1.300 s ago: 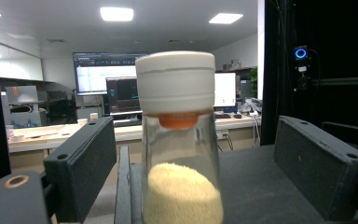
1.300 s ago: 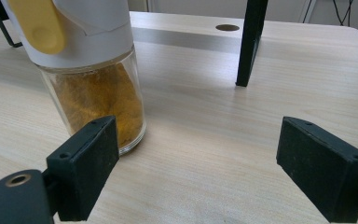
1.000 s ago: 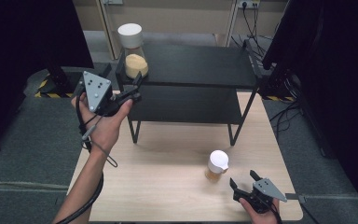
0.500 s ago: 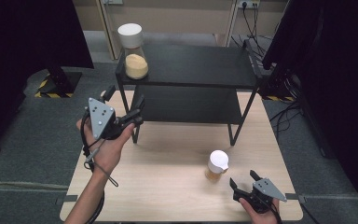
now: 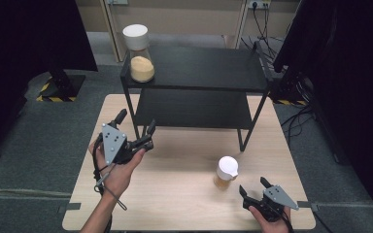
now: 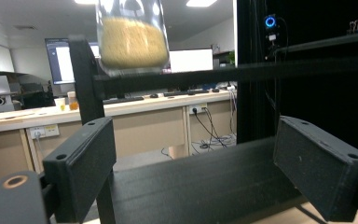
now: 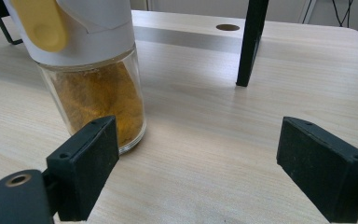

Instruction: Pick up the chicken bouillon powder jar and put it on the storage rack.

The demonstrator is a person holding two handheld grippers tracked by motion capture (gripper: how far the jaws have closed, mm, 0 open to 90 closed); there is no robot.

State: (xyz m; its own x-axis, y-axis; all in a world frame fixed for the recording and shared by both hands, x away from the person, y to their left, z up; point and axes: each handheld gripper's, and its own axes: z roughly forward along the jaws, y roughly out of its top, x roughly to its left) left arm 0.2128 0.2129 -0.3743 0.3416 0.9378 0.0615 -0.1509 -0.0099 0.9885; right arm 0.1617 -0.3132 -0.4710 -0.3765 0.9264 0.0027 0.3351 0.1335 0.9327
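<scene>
A light wooden table (image 5: 175,194) carries a black two-tier shelf (image 5: 199,73) across its far half. On the shelf's top tier, at its 10 o'clock corner, stands a tall glass jar (image 5: 140,53) with a white lid, about half full of pale yellow grains.

The left gripper (image 5: 135,130) is held above the table at about 9 o'clock, just before the shelf's front left leg; its jaws stand wide apart with nothing between them. The left gripper view looks along them to the lower tier and up to the jar's base.

A small glass jar (image 5: 226,172) of orange-brown powder (white cap, yellow tab in the right gripper view) stands on the table at 5 o'clock. The right gripper (image 5: 252,189) sits just nearer than it, jaws spread and empty, the jar beside its left jaw.
</scene>
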